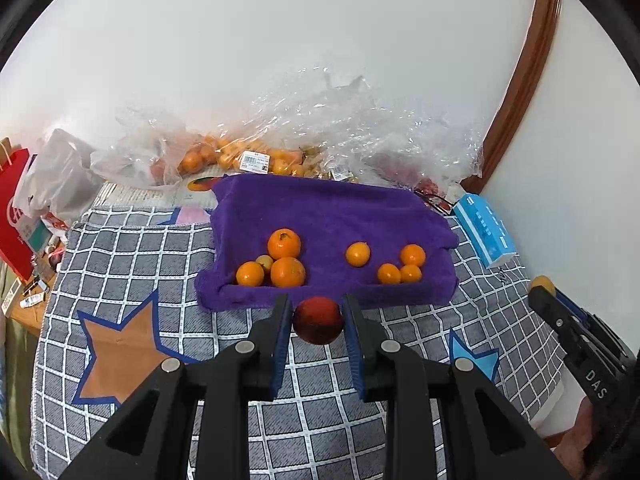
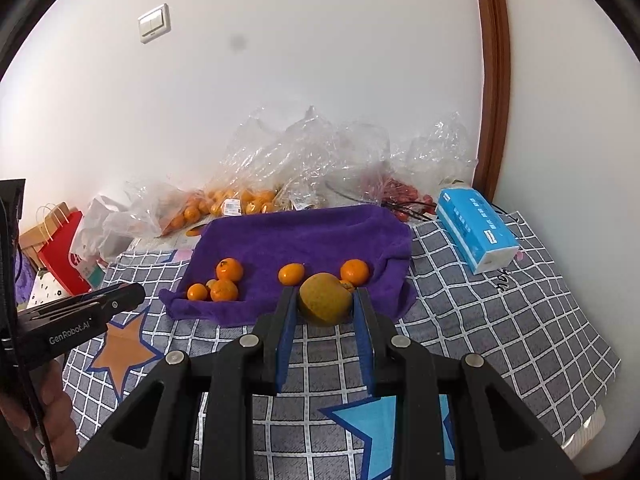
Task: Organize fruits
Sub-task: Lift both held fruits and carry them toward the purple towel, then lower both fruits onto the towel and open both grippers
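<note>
At the far left edge sat a red paper bag and a pale plastic bag, and behind them, along the wall, crumpled clear bags of oranges still held plenty of fruit. In the middle lay the purple towel, spread on the checked cloth with its star patches. On the towel's left part a cluster of four oranges sat touching one another; a single orange lay apart near the centre; three small oranges were grouped toward the right.

The left gripper was clamped on a red fruit, its blue pads pressed against both sides, held just short of the towel's near edge and clear of the cloth. The right gripper was likewise clamped on a yellow-brown fruit, raised in front of the towel's right half. Whether that fruit was a pear or an apple could not be told.

Further right lay a blue tissue pack on the cloth, and dark red fruit in a bag behind the towel.

By the look of it the sorting was partly done: oranges already lay in groups, two new kinds were in hand and not yet set down, and the bagged fruit behind seemed left to handle
</note>
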Demonstrator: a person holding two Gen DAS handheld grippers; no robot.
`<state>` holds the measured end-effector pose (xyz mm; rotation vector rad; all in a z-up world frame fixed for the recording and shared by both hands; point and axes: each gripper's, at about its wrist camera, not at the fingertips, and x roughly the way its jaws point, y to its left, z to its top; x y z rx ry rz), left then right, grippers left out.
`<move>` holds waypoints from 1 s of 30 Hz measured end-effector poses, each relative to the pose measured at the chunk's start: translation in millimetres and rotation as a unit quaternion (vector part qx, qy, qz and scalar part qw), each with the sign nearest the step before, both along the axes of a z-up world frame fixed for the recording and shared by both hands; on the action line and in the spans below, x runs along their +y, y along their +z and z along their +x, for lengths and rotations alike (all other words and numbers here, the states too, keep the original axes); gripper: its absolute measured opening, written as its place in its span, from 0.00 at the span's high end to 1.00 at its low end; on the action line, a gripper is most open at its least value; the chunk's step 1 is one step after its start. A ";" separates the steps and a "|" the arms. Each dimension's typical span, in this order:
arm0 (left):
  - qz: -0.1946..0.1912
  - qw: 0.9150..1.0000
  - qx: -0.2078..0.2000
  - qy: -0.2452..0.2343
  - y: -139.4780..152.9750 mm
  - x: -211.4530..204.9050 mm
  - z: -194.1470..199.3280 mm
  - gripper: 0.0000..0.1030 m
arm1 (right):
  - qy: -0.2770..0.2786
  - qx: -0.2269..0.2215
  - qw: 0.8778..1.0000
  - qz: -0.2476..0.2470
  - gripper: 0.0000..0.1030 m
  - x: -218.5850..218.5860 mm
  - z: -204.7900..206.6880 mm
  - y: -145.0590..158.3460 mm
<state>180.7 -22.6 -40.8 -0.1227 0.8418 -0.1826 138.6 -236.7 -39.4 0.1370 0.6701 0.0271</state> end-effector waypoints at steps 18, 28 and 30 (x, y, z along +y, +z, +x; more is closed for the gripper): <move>-0.009 1.000 0.028 -0.003 -28.4 -0.7 49.0 0.76 | -0.001 0.020 1.000 -0.006 0.73 3.7 46.7 -20.0; -0.001 0.999 0.051 -0.004 -55.3 -5.3 82.8 0.76 | -0.004 0.050 0.999 -0.011 0.73 -0.7 83.7 -49.7; 0.002 0.999 0.053 -0.005 -59.9 -5.3 90.1 0.76 | -0.005 0.056 0.998 -0.012 0.73 -1.6 92.6 -56.0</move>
